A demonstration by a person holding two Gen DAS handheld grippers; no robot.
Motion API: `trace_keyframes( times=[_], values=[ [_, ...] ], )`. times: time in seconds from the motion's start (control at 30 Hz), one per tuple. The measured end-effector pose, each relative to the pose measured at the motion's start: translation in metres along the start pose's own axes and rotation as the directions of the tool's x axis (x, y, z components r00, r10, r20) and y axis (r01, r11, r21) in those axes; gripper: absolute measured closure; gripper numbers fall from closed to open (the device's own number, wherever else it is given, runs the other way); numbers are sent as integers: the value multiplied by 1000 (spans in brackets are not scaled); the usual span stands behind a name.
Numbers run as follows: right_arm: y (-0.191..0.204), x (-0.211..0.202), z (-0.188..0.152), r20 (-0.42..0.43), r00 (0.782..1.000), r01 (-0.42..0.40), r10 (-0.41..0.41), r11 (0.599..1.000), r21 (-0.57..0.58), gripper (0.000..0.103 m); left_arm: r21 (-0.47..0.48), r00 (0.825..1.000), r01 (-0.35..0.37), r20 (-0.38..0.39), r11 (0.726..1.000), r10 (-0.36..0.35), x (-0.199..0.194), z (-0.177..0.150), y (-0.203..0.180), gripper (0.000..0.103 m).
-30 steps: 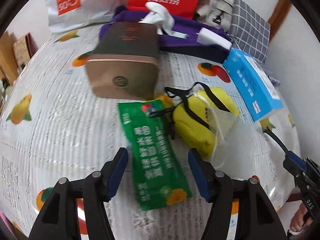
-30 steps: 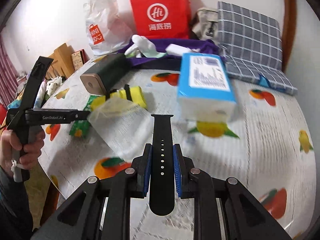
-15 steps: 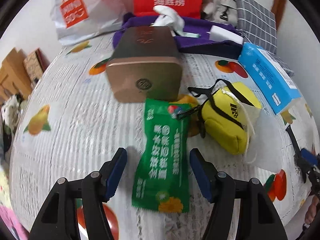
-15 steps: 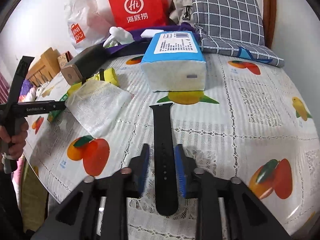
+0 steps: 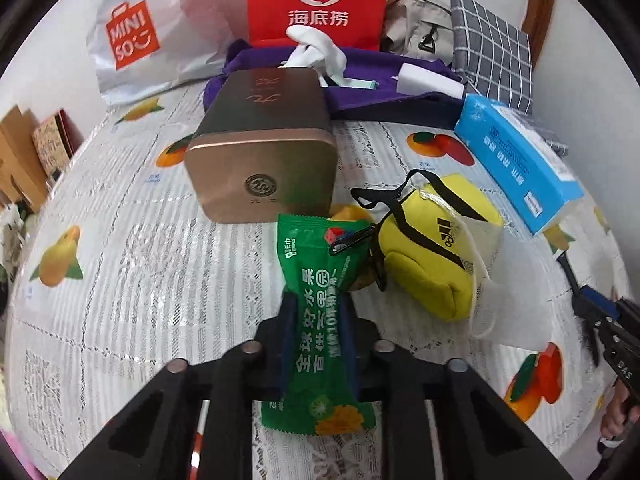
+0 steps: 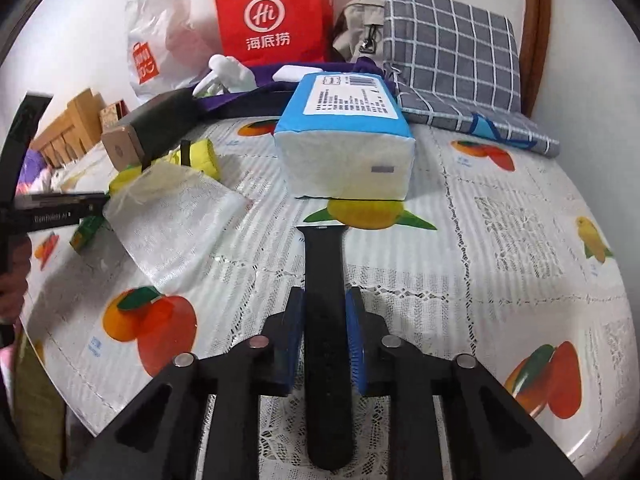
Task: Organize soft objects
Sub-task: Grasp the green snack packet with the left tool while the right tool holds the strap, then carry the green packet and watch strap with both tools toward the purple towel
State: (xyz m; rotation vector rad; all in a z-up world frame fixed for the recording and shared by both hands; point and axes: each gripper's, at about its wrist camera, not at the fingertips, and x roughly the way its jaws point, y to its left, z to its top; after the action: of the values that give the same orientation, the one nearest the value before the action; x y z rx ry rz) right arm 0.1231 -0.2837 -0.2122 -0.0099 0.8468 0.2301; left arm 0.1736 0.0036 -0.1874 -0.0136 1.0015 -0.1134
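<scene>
Green wipes packet (image 5: 316,320) pinched at mid-length in the left gripper (image 5: 318,312), jaws just closed onto it. Black watch strap (image 6: 325,300) flat on the tablecloth (image 6: 500,240), clamped by the right gripper (image 6: 325,312) after a brief loosening. Open cloth right of the strap. Ahead: blue tissue pack (image 6: 346,140), yellow pouch (image 5: 432,256), mesh bag (image 6: 176,216), bronze tin (image 5: 264,148). Along the wall: red bag (image 5: 316,0), checked cushion (image 6: 448,48).

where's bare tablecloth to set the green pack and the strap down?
Free: the wide stretch left of the bronze tin and green wipes pack, and the patch right of the black strap, in front of the checked cushion. Crowded: tin, yellow pouch, mesh bag and blue tissue pack bunch together mid-table.
</scene>
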Motion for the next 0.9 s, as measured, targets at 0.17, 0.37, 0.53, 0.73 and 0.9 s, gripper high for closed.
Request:
trace_keyframes(
  times=[0.17,0.37,0.53,0.73,0.9],
  values=[
    [3,-6,5,0,1000,-1,1,1000,3,83,-21,1000,20,-2,1000,-20,-8,-5,7,90],
    [6,-24,18,29,999,-17,17,1000,11,83,-57,999,37,9,998,-36,-19,-7,16,91],
    [5,-36,30,46,999,-12,10,999,34,83,-78,998,48,37,996,-45,-33,-4,23,91],
    [9,-51,49,81,997,-16,14,999,28,83,-99,995,69,81,993,-62,-54,7,28,91],
    [17,-64,67,117,993,-27,26,1000,6,83,-93,991,73,120,993,-61,-71,20,26,91]
  ],
)
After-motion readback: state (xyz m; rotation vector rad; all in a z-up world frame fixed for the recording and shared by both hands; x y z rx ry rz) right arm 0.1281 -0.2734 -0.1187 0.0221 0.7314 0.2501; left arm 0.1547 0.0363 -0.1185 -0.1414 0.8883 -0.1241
